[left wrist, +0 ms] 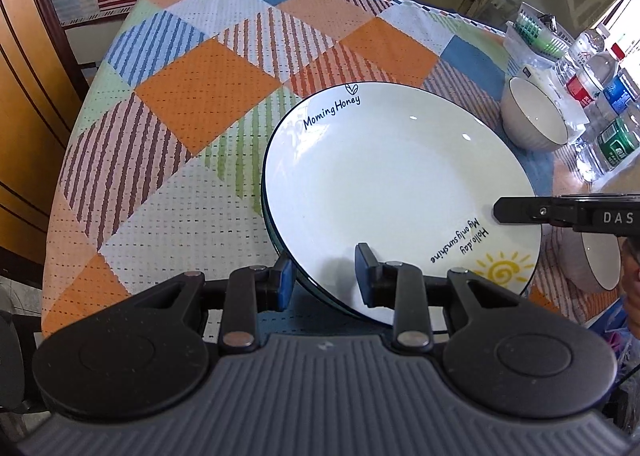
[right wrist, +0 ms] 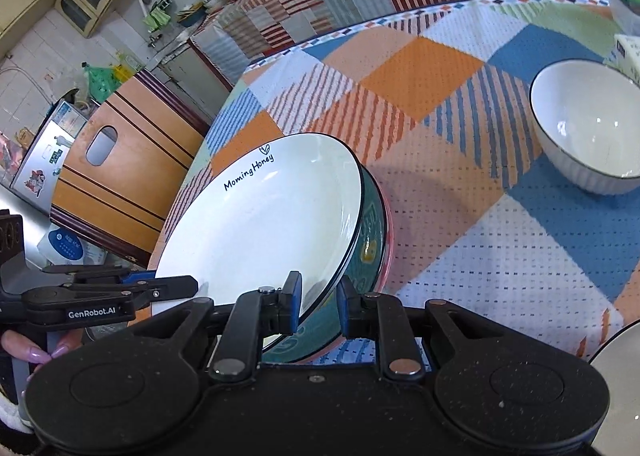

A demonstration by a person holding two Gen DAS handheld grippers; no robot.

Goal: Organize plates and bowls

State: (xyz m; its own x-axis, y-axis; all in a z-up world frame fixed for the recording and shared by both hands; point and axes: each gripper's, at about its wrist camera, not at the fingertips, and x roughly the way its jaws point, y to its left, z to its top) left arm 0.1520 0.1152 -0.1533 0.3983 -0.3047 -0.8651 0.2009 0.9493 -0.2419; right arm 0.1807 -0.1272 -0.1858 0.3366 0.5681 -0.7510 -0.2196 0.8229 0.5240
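A white plate (left wrist: 392, 184) marked "Morning Honey" lies on top of a teal plate (right wrist: 370, 240), which rests on a pink-rimmed plate (right wrist: 389, 240). My left gripper (left wrist: 325, 280) straddles the stack's near rim with its fingers apart on either side. My right gripper (right wrist: 319, 306) also straddles the rim of the white plate (right wrist: 260, 228), fingers a little apart. It shows in the left wrist view (left wrist: 520, 210) at the plate's right edge. A white ribbed bowl (left wrist: 534, 120) stands on the table; the right wrist view shows it (right wrist: 588, 132) too. A second bowl (left wrist: 592, 260) sits at the right.
The table has a patchwork cloth (left wrist: 208, 96). Several water bottles (left wrist: 600, 112) and a plastic basket (left wrist: 540, 32) stand at its right edge. A wooden chair back (right wrist: 120, 172) stands left of the table. Kitchen counters lie behind.
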